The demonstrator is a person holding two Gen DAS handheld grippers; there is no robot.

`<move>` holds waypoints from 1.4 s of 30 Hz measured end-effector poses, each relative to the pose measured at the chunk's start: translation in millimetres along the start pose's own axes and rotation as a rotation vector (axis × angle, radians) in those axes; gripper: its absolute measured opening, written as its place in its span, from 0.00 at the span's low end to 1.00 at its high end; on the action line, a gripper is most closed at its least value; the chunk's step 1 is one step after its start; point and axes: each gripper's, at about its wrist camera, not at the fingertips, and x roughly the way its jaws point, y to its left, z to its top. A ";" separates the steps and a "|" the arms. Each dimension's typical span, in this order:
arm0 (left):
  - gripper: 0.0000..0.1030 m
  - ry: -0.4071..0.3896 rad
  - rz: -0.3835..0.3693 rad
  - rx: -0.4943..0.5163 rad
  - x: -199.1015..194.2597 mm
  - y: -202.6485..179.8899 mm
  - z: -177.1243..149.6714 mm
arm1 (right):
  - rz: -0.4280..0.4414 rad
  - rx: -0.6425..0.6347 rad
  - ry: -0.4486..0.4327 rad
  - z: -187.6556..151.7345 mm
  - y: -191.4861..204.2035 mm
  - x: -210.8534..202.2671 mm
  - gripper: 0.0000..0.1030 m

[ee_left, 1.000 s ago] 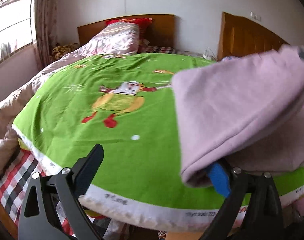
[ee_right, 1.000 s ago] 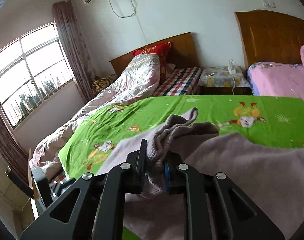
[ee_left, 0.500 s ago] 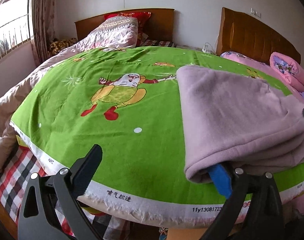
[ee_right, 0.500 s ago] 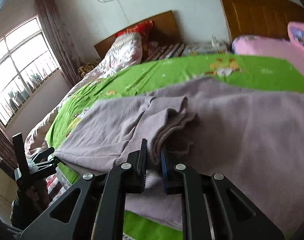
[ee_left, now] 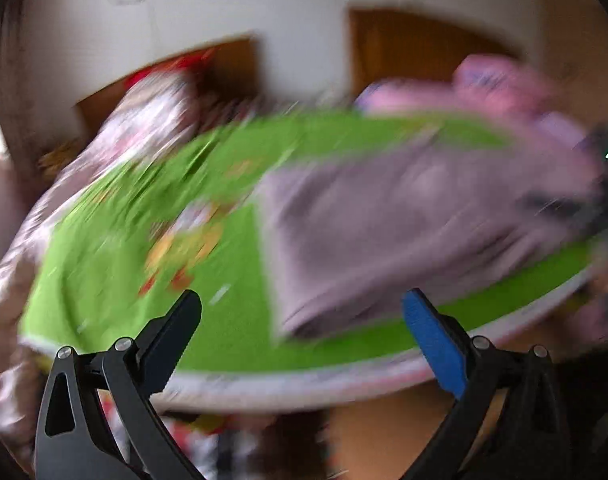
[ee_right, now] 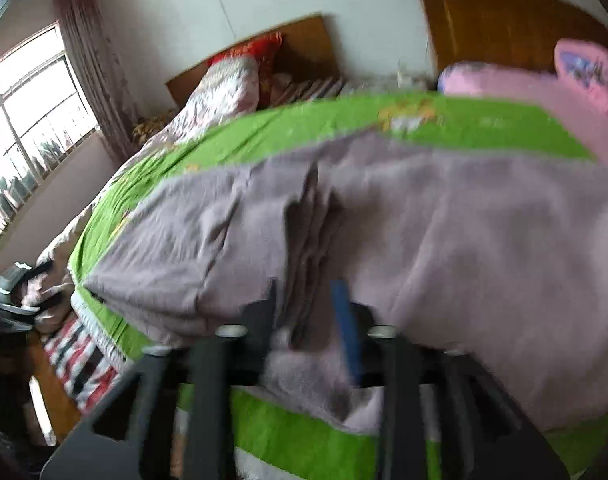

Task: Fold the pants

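Now the right gripper (ee_right: 308,308) is opening, its jaws astride a bunched edge of the pants (ee_right: 444,220) — pads apart from it. Left gripper (ee_left: 302,320) gapes empty; pants lie folded on the green blanket (ee_left: 240,320).

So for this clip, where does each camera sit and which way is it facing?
Left wrist: sits on the left tool, off the bed's near edge, angled down across the green blanket toward the headboards; its own two fingers show, wide apart and empty.
Right wrist: sits on the right tool, low over the mauve pants, facing the window side; its jaws are opening with a bunched fold between them.
Shared: pants, blanket, both headboards; the left tool shows blurred at this view's left edge.
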 end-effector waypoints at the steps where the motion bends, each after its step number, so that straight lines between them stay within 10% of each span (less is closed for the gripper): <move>1: 0.98 -0.065 -0.064 -0.034 -9.4 -4.1 17.1 | 0.005 -0.038 -0.011 5.1 7.4 1.0 0.43; 4: 0.98 -0.111 -0.184 -0.092 12.5 -13.6 51.8 | 0.036 -0.111 0.001 12.6 28.1 16.9 0.43; 9: 0.98 0.114 -0.158 -0.084 125.2 -45.8 60.5 | 0.008 -0.181 0.135 -8.1 29.8 48.2 0.43; 12: 0.98 0.258 -0.098 -0.052 171.9 -58.6 40.6 | 0.031 -0.057 0.153 -13.5 -7.5 25.3 0.48; 19: 0.98 0.135 -0.110 0.025 130.7 -91.1 59.4 | -0.105 0.439 -0.227 -52.2 -160.8 -122.4 0.80; 26: 0.98 0.137 -0.144 0.056 158.3 -128.5 74.3 | -0.110 0.813 -0.169 -99.0 -274.5 -126.7 0.80; 36: 0.99 0.198 -0.129 0.078 196.2 -140.0 48.8 | -0.223 0.528 0.127 -53.9 -240.8 -83.7 0.87; 42: 0.99 0.188 -0.127 0.078 193.8 -138.6 45.2 | -0.149 0.635 0.041 -57.6 -251.8 -92.5 0.86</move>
